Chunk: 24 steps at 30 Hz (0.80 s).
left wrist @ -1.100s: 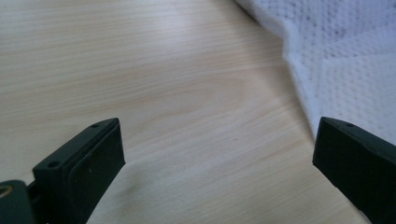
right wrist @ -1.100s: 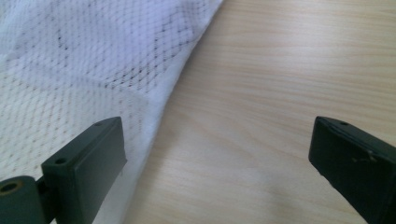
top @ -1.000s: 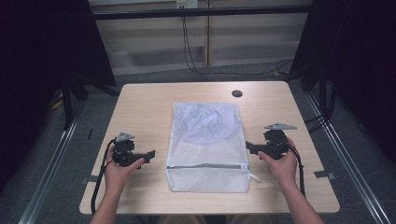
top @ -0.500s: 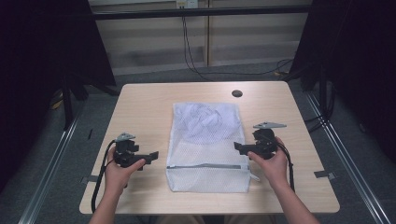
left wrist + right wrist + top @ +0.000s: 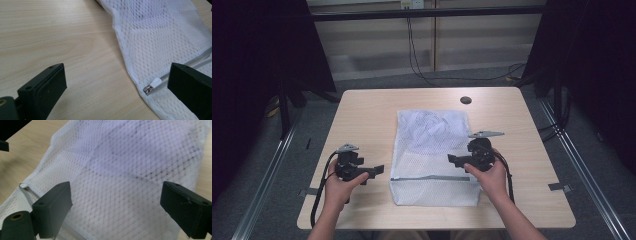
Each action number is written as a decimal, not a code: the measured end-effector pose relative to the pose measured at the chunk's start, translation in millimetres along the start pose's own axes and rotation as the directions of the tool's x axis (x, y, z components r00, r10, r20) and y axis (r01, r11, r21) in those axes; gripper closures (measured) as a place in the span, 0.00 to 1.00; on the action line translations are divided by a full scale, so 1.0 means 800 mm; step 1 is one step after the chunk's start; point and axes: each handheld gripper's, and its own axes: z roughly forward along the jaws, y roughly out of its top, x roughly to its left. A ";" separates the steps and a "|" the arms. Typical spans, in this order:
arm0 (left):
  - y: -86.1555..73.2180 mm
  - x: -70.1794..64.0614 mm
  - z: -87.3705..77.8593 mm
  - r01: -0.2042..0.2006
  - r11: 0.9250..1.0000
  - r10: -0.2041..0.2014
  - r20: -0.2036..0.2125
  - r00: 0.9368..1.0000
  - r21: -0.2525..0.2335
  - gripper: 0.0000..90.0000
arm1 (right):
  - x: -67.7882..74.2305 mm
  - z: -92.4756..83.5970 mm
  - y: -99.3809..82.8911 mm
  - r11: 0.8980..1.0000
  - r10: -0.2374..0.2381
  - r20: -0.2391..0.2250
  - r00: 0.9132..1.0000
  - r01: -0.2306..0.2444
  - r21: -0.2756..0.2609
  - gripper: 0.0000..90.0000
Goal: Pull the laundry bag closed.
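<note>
The right gripper (image 5: 454, 161) has its two black fingers (image 5: 53, 207) spread wide, with nothing between them, though they have just been closing a tiny bit. They hang over the white mesh laundry bag (image 5: 432, 150), above its right half, and in the right gripper view the netting lies flat and loose under them, not pinched. It looks like this hand is coming in over the bag to get ready to hold the cloth down or grab it. The left gripper (image 5: 379, 171) has its fingers (image 5: 43, 88) spread wide too, and they hold nothing. They point at the left edge of the bag, just beside it and low over the counter (image 5: 367, 115). In the left gripper view the small white zipper pull (image 5: 155, 82) sits right at that edge, at the end of the grey zipper (image 5: 432, 178) that runs across the bag near the person's side. The left fingers seem lined up with that pull, likely so they can pinch it and slide the zipper open while the other hand keeps the bag from sliding. The bag lies flat in the middle of the light wooden counter, long way pointing away from the person, with something pale inside its far half. A small dark round hole (image 5: 465, 100) sits in the counter past the bag, well apart from both hands.
</note>
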 end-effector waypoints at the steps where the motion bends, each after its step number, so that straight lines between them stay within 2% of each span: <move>1: 0.000 0.000 0.000 0.001 1.000 -0.001 0.003 1.000 0.000 0.02 | 0.002 0.002 0.000 1.000 -0.001 -0.002 1.000 0.001 0.005 0.11; 13: -0.002 -0.003 -0.003 0.002 1.000 -0.002 0.024 1.000 0.013 0.02 | 0.035 0.025 0.006 0.999 0.003 -0.078 0.997 -0.001 0.037 0.17; 24: -0.001 -0.004 -0.005 -0.003 1.000 0.002 0.041 0.999 0.011 0.02 | 0.069 0.050 0.008 0.998 -0.018 -0.111 0.994 0.026 0.065 0.25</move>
